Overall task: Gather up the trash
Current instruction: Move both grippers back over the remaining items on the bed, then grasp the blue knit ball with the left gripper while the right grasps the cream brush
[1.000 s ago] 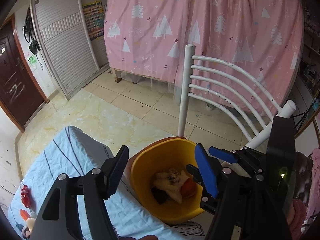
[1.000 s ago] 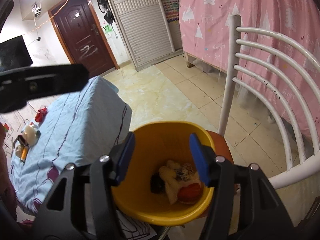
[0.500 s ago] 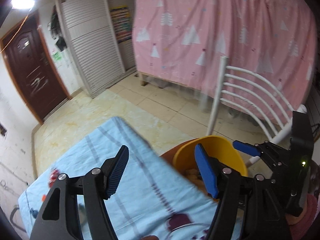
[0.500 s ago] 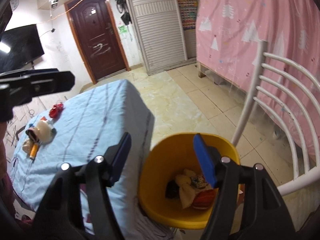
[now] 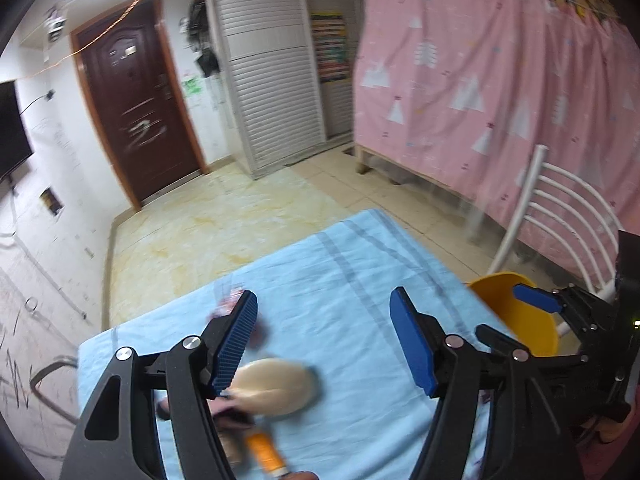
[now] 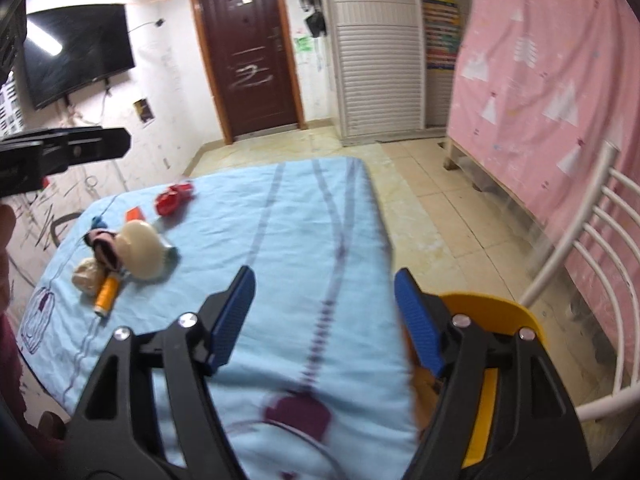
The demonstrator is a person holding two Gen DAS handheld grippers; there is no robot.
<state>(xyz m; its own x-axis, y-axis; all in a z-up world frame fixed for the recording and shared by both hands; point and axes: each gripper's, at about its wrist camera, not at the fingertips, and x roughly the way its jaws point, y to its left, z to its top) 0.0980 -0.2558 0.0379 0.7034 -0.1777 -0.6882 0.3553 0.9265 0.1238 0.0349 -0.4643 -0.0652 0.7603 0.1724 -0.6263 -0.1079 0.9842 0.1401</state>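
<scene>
On the worktop (image 6: 320, 220) covered in pale blue cloth, at about nine o'clock in the right wrist view, lies one cluster of trash: one red wrapper (image 6: 173, 199), one small orange packet (image 6: 135, 213), one cream rounded container (image 6: 140, 249), one dark pink crumpled piece (image 6: 103, 245), one pale crumpled wad (image 6: 85, 275) and one orange tube (image 6: 107, 290). At four o'clock stand one yellow bin (image 6: 490, 310) and one white chair (image 6: 592, 264). Two hand-held grippers are counted, the left hand-held gripper (image 5: 322, 342) and the right hand-held gripper (image 6: 326, 314), besides one door (image 6: 250, 44), one television (image 6: 78, 50) and one pink curtain (image 6: 552, 80).
</scene>
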